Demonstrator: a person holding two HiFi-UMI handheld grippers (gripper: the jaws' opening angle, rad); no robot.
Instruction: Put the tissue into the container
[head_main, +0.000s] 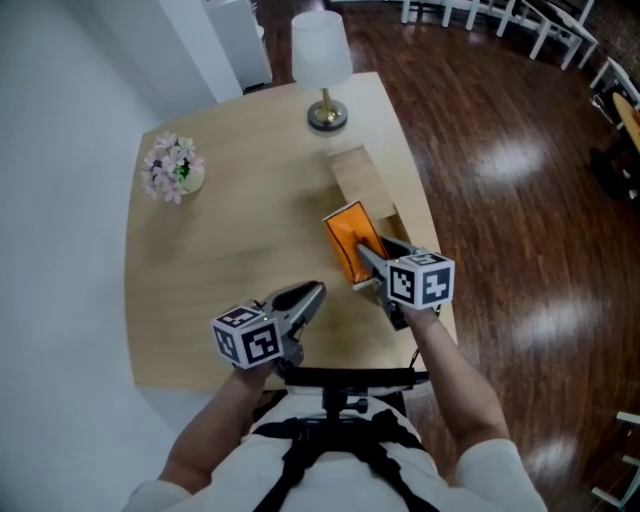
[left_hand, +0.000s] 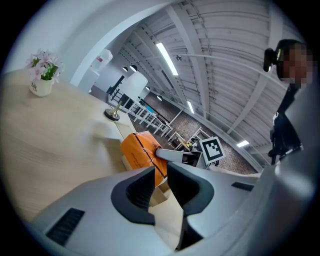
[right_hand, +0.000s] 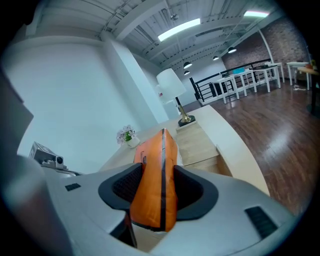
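An orange tissue pack (head_main: 350, 243) hangs edge-up over the table, with my right gripper (head_main: 368, 256) shut on it. In the right gripper view the pack (right_hand: 159, 150) fills the gap between the two dark pads (right_hand: 127, 186). The container, a low wooden box (head_main: 362, 180), sits just beyond the pack near the table's right edge; it also shows in the right gripper view (right_hand: 200, 145). My left gripper (head_main: 314, 292) hovers over the front of the table, left of the pack. Its jaws stand a narrow gap apart with nothing between them (left_hand: 159, 171). The left gripper view shows the pack (left_hand: 136, 150) ahead.
A white-shaded lamp (head_main: 322, 60) stands at the table's far edge behind the box. A small vase of pink flowers (head_main: 175, 168) sits at the far left. The light wooden table (head_main: 230, 260) ends close to the right of the box, above dark wood floor (head_main: 520, 200).
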